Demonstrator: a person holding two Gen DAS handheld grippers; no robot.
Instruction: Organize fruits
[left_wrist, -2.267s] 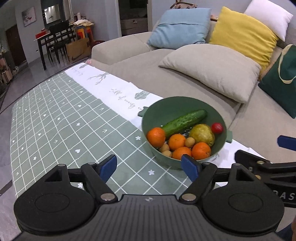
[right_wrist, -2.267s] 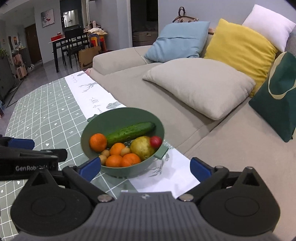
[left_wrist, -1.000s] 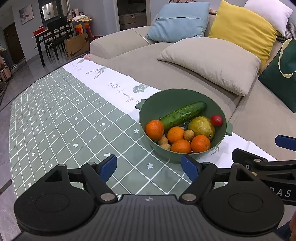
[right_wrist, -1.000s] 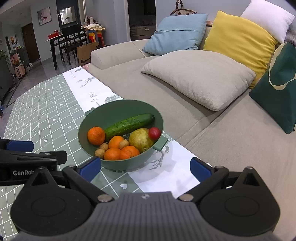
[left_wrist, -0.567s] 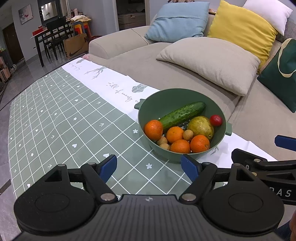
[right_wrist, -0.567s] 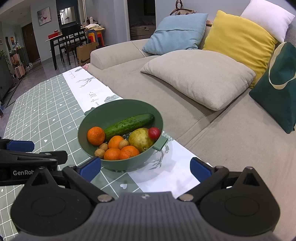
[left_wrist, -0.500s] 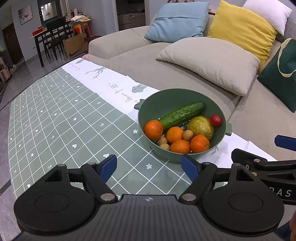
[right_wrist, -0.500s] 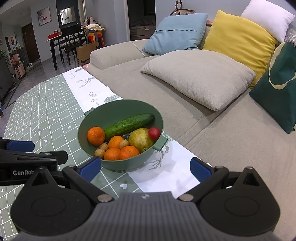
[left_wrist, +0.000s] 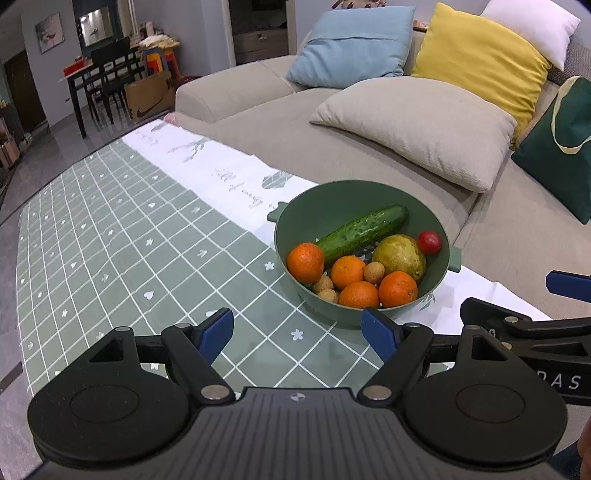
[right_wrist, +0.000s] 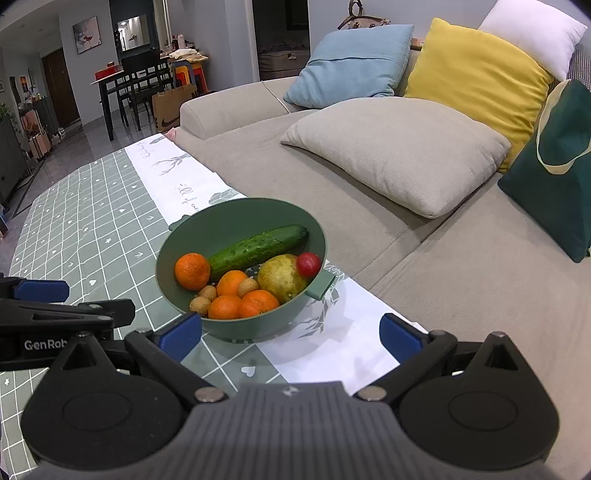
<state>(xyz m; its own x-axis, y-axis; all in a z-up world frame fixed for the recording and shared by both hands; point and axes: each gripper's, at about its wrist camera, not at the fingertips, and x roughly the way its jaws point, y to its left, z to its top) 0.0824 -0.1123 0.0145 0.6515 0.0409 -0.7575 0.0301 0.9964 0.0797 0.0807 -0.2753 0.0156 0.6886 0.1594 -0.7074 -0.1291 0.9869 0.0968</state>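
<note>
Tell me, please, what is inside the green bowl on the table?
The green bowl holds a cucumber, four oranges, a pear, a small red fruit and three small brown fruits. Anything beneath the pile is hidden.

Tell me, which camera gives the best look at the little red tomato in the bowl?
The left wrist view: the red tomato sits fully in sight beside the pear, against the green bowl wall. In the right wrist view it overlaps the pear and the bowl's rim, so it stands out less.
</note>
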